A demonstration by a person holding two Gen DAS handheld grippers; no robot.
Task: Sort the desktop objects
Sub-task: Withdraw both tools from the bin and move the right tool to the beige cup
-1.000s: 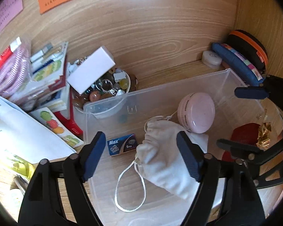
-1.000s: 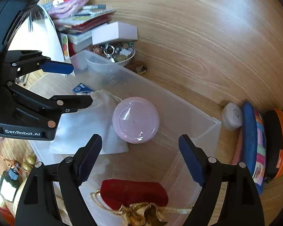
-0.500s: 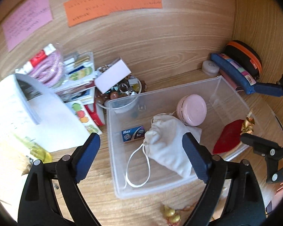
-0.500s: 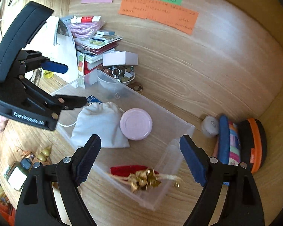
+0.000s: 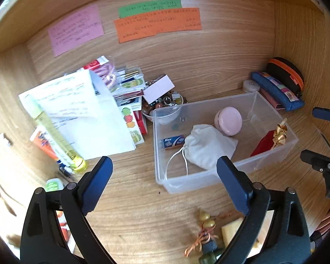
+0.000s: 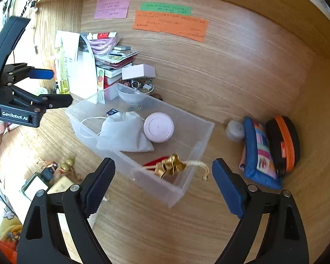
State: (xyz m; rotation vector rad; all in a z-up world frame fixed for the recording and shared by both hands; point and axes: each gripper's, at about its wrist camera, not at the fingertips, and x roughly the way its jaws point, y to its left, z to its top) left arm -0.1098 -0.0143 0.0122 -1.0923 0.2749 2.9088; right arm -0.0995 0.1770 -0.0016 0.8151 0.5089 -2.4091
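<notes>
Basically clear plastic bin (image 5: pixel 209 182) sits center-right of the left wrist frame on the wooden desk (image 5: pixel 143 209), holding white drawstring pouch (image 5: pixel 209 147), pink round case (image 5: pixel 228 121), red pouch (image 5: pixel 264 143), while left gripper (image 5: pixel 165 182) and right gripper (image 6: pixel 162 182) both empty, jaws opening wide.

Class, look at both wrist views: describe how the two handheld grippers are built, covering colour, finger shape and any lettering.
Both are black plastic frames with silver rivets. The left gripper and right gripper each carry two dark blue pads, ridged on the right gripper. The left gripper's side reads "GenRobot.AI" in white, seen in the right wrist view.
</notes>
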